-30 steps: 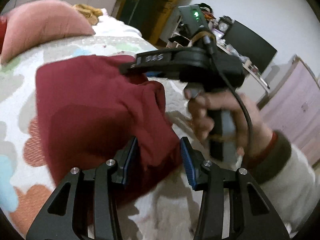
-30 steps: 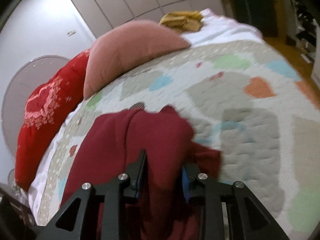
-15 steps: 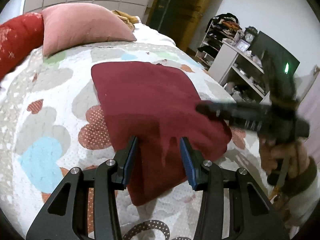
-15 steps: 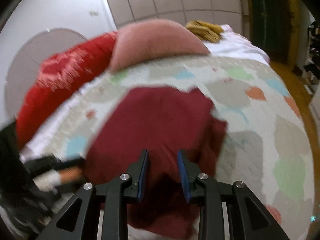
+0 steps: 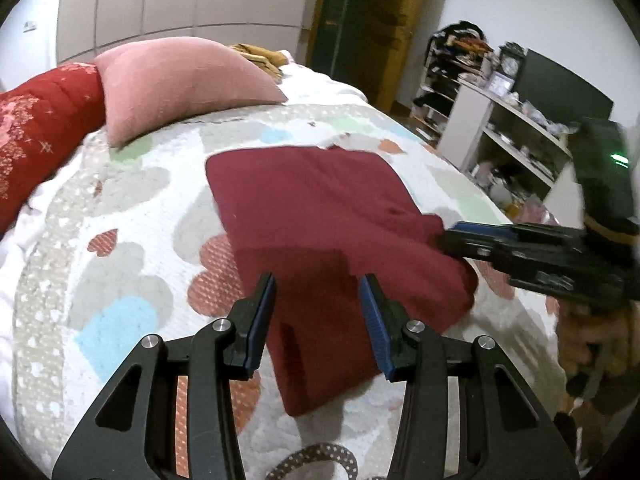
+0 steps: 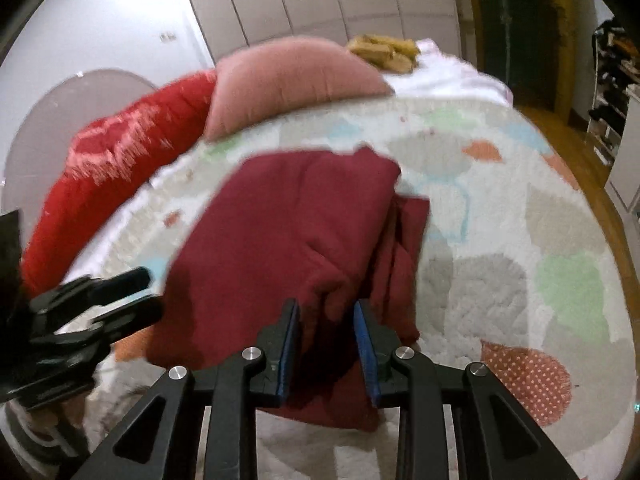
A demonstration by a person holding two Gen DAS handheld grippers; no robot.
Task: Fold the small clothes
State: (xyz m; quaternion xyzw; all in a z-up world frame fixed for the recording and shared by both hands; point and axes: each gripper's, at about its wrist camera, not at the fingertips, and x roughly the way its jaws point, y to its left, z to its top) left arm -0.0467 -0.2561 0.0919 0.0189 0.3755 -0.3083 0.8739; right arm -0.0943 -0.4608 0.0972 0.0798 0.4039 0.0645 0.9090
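Observation:
A dark red garment [image 5: 320, 216] lies folded in a rough rectangle on the heart-patterned quilt [image 5: 120, 272]; it also shows in the right wrist view [image 6: 292, 236]. My left gripper [image 5: 318, 300] is open and empty, its fingers above the garment's near edge. My right gripper [image 6: 325, 320] is open and empty above the garment's near right part. In the left wrist view the right gripper [image 5: 532, 248] sits at the garment's right edge. In the right wrist view the left gripper [image 6: 92, 304] is at the garment's left edge.
A pink pillow [image 5: 180, 84] and a red cushion [image 5: 36, 136] lie at the head of the bed. A yellow cloth [image 6: 384, 52] lies behind the pillow. Shelves [image 5: 500, 132] and a dark screen [image 5: 560, 88] stand to the right of the bed.
Both grippers have let go of the garment and pulled back. The garment was held lifted and now lies flat and folded on the quilt.

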